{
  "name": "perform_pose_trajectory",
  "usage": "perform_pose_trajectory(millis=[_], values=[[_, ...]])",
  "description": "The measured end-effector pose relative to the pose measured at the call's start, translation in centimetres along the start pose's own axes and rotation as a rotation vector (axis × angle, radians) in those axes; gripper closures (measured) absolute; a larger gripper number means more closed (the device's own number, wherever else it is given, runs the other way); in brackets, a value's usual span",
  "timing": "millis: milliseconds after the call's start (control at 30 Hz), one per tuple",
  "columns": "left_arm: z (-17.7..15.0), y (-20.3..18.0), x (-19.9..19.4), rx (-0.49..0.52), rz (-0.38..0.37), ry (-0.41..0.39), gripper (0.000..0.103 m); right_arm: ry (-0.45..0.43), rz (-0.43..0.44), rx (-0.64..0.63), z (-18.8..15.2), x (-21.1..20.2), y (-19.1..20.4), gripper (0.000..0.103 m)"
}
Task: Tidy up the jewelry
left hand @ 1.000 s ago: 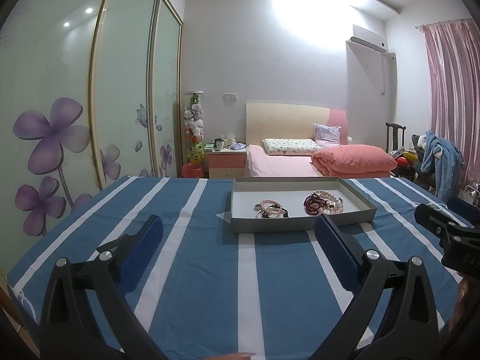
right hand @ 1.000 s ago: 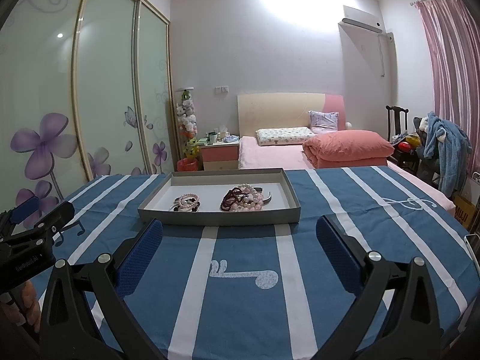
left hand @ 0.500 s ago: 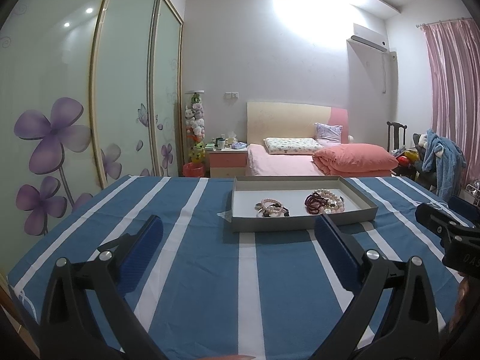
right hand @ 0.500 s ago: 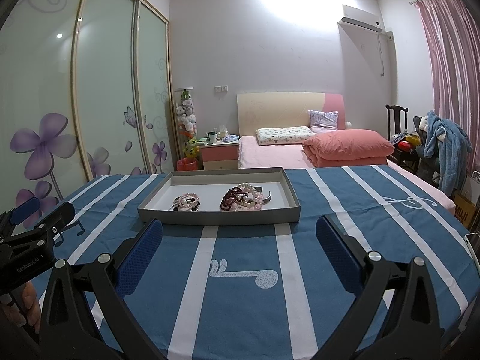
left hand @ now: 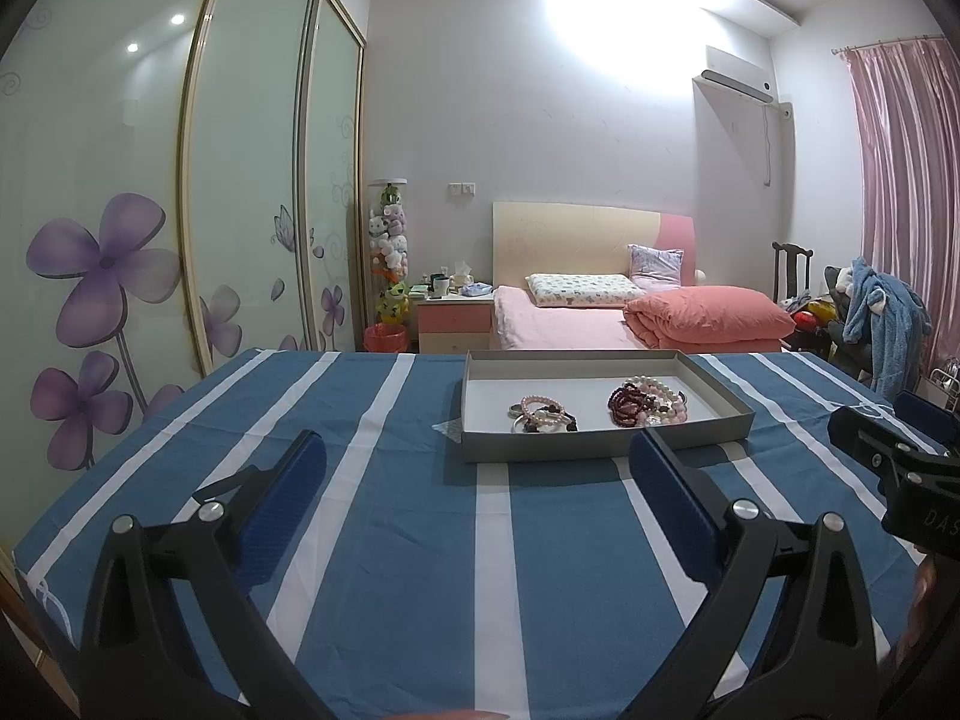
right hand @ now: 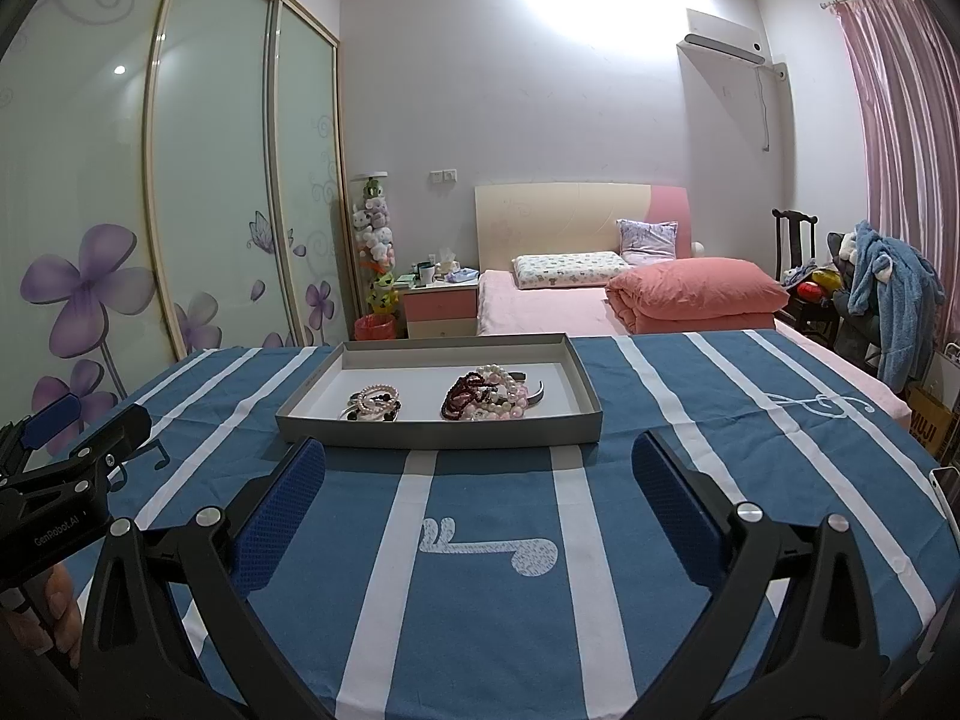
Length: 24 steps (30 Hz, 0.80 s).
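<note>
Shallow grey tray (right hand: pixel 438 429) — centre of the right wrist view, right of centre in the left wrist view — resting on a blue tablecloth (right hand: pixel 492 588) with white stripes. Contents: two heaps of beaded bracelets, a small pink-and-dark heap (right hand: pixel 373 403) toward the tray's left and a larger heap (right hand: pixel 489 401) of dark red, pink and pearl strands toward its right, with what may be a metal bangle at the far edge of the larger one, though it is too small to be sure. No jewellery shows on the cloth outside the tray. Left tongs (left hand: pixel 477 510): jaws wide, holding nothing, low in the frame and short of the tray. Right tongs (right hand: pixel 477 510): likewise wide and empty, near the tray's front wall. Stage: two loose heaps in one tray would suit either a sort under way or a finished gathering; the scene does not settle which. Handling note — the strands overlap, so any pick from the larger heap is best made on a single outer loop, lifted slowly to check nothing trails, with the other tongs free to steady the light tray.
</note>
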State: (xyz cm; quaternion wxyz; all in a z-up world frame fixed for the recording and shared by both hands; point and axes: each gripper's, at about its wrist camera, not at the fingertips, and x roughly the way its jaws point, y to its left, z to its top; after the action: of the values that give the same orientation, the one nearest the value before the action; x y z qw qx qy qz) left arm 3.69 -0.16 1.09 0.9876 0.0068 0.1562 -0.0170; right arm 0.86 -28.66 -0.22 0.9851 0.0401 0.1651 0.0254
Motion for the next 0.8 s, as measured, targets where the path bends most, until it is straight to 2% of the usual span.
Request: perform_pose_trajectory(millis=[800], values=[[-0.23, -0.13, -0.13, 0.002, -0.001, 0.005, 0.004, 0.003, 0.002, -0.001, -0.09, 0.03, 0.04, 0.002]])
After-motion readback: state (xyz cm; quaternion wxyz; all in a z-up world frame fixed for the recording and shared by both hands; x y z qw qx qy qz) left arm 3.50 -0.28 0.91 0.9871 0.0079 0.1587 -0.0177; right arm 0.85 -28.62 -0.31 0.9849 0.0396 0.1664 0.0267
